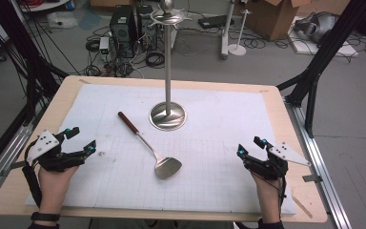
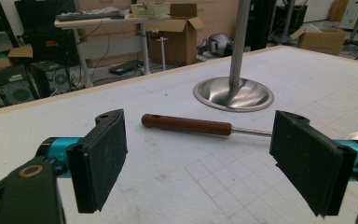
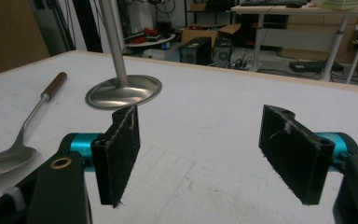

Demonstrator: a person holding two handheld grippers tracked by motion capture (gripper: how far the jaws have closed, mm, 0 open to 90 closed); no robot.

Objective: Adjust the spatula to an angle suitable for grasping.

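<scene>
Spatula point(image 1: 147, 146) lies flat on the white gridded mat point(image 1: 209, 143), roughly mid-table, untouched. Its brown wooden handle point(image 2: 186, 125) points toward the far left, the metal blade point(image 1: 167, 167) toward the person's edge, so the tool runs diagonally across the mat. Thin steel shank joins the two.

Just beyond the handle end, near but apart: the round polished base point(image 1: 167, 116) of a steel stand, with its upright pole point(image 1: 167, 62) rising to a knobbed top with hook arms.

Left gripper point(image 1: 79, 141): held in the left hand point(image 1: 53, 176) at the mat's left edge, well apart from the spatula. Jaws spread wide, nothing between the pads. In the left gripper view the wooden handle lies across the gap, farther off on the mat, not in contact.

Right gripper point(image 1: 249, 146): held in the right hand point(image 1: 267, 188) toward the mat's right side, well apart from the blade. Jaws released, wide apart, pads bare. In the right gripper view the spatula lies off to the left and the stand base ahead.

Mat sits on a pale wooden tabletop point(image 1: 286, 119). Floor behind: cables, a computer tower point(image 1: 123, 24), cardboard boxes point(image 1: 271, 16).
</scene>
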